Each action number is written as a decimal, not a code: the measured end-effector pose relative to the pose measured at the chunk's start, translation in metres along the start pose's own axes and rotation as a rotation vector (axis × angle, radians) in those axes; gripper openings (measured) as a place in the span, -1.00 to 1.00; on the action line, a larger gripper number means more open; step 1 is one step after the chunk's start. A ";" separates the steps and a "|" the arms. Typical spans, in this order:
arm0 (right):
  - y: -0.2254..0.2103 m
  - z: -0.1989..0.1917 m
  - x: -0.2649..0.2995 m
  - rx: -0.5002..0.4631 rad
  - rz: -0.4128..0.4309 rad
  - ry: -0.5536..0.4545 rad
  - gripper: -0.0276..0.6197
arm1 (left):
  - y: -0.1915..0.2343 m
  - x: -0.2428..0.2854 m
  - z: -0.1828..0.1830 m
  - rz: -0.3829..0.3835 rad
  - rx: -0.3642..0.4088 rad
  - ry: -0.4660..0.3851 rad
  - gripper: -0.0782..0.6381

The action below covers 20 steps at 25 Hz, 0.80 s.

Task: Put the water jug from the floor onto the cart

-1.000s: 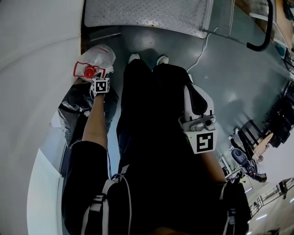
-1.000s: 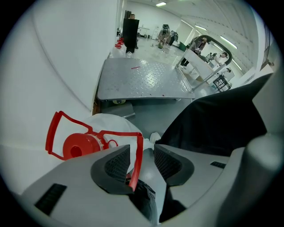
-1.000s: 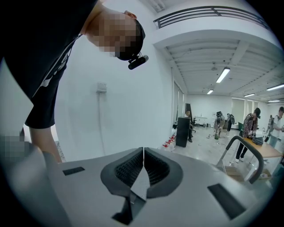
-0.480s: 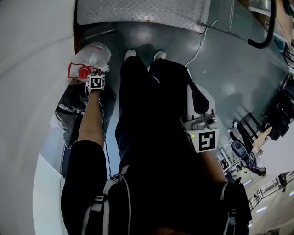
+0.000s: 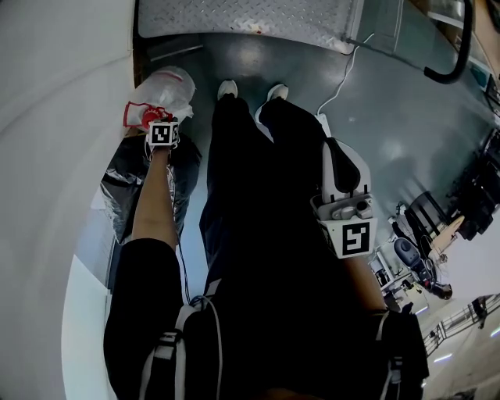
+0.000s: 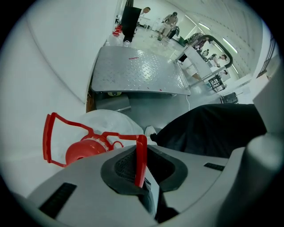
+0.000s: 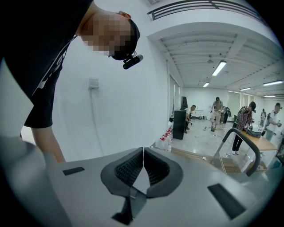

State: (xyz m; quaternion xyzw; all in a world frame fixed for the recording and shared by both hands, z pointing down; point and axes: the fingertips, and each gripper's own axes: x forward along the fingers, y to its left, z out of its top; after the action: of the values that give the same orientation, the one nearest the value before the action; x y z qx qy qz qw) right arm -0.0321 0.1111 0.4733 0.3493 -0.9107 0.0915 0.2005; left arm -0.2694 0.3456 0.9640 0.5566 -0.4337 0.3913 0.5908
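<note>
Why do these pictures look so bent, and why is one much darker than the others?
Head view: dim and bowed by the wide angle, the cart deck curving; black clothing loses detail. Left gripper view: bright, circular fisheye with black corners; red jug handle sharp between the left gripper's closing jaws. Right gripper view: bright, with glaring ceiling lamps.

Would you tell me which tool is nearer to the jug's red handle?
Left. The left tool is closing its jaws on the red handle; the right tool, shut, hangs apart beside the person's leg.
</note>
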 end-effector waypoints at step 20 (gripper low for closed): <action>-0.029 0.071 -0.059 0.127 -0.080 -0.223 -0.85 | -0.086 -0.107 0.014 -0.062 -0.001 0.001 -0.62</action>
State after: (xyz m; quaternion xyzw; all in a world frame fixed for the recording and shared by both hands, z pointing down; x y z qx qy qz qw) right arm 0.0063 0.1032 0.3847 0.4054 -0.9051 0.1016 0.0787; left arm -0.2233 0.3274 0.8348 0.5692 -0.4161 0.3727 0.6033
